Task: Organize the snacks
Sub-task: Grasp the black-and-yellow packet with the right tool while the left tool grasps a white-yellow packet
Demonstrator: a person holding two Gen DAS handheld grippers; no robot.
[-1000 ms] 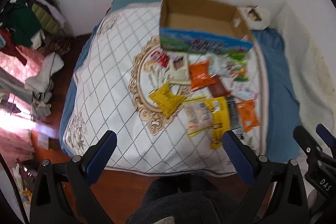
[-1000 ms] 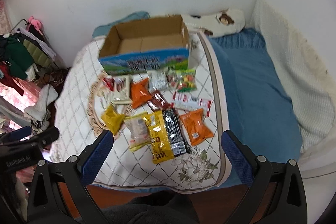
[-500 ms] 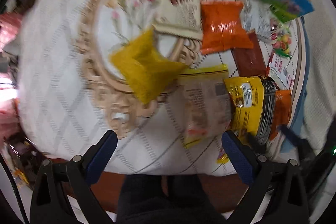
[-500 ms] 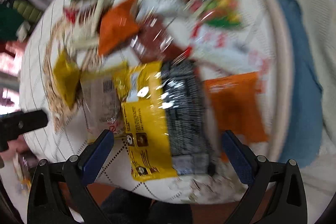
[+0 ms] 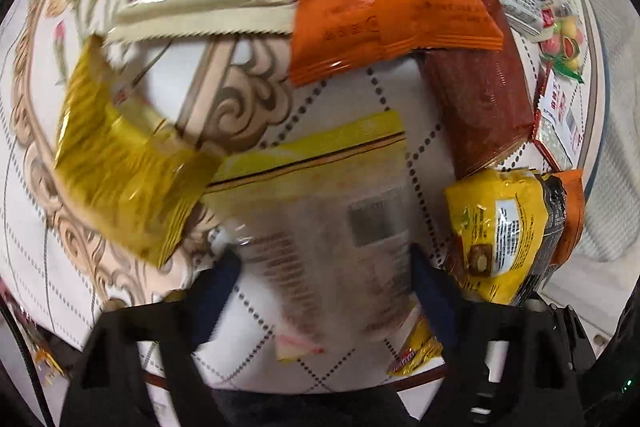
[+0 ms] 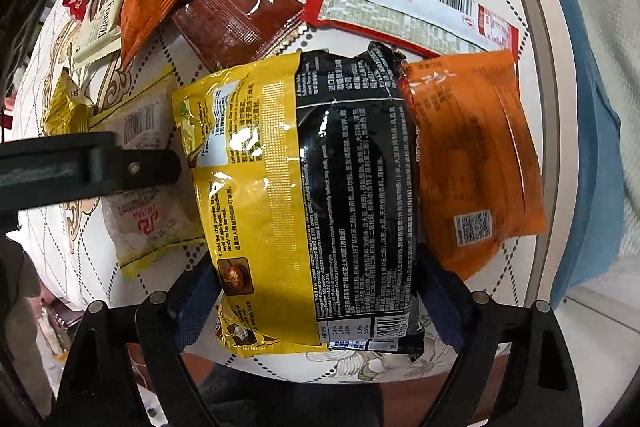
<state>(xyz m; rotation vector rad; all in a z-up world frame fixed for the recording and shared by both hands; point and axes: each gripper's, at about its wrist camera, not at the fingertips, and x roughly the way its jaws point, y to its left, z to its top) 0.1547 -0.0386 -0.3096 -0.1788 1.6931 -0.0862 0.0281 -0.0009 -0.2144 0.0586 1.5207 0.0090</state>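
a second ago both your tools hung high over the bed with the box in view; now each has dropped right onto the snacks. your left gripper (image 5: 324, 275) stands wide open, its fingers either side of the clear packet (image 5: 320, 219), nothing gripped yet. your right gripper (image 6: 320, 291) is just as open, straddling the yellow-and-black noodle pack (image 6: 304, 195), with the orange bag (image 6: 476, 163) just outside its right finger. both look set to close.

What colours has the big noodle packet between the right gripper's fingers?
The noodle packet is yellow and black, clearest in the right wrist view.
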